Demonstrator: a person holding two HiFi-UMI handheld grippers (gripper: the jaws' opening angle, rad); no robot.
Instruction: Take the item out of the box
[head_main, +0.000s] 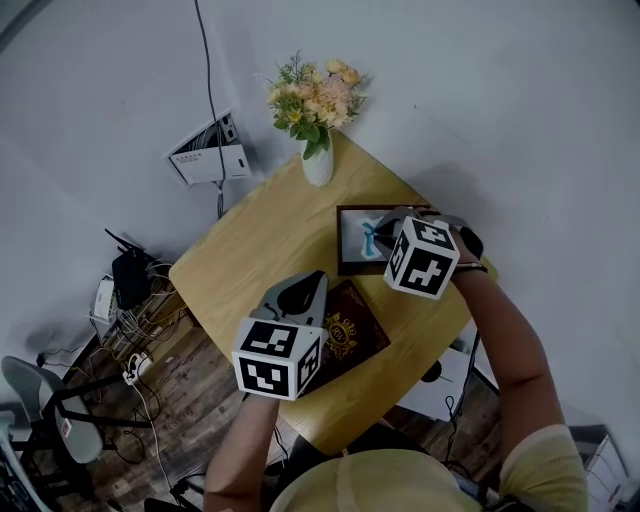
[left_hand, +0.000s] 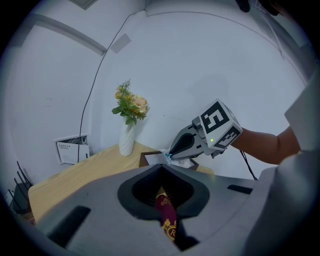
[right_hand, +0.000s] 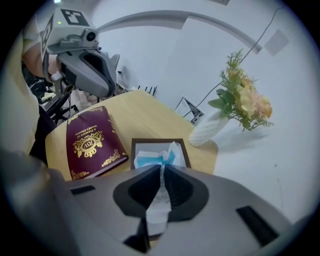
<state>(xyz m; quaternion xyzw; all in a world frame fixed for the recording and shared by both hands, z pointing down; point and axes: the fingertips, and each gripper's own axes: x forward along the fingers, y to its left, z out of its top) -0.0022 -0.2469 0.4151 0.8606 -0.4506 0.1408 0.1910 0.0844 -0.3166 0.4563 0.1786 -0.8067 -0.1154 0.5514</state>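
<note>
A white vase (head_main: 318, 162) of pale flowers (head_main: 316, 95) stands at the wooden tabletop's (head_main: 262, 245) far corner — below, perhaps a router (head_main: 131, 276) sits among cables (head_main: 135, 335).

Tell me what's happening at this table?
A person works two grippers over a wooden table. The right gripper is shut on the white and blue item, which is not yet lifted out of the open box. The left gripper is at the maroon cover lying beside the box; the cover shows between its jaws, but whether they grip it can't be told. A vase of flowers stands at the far corner.
</note>
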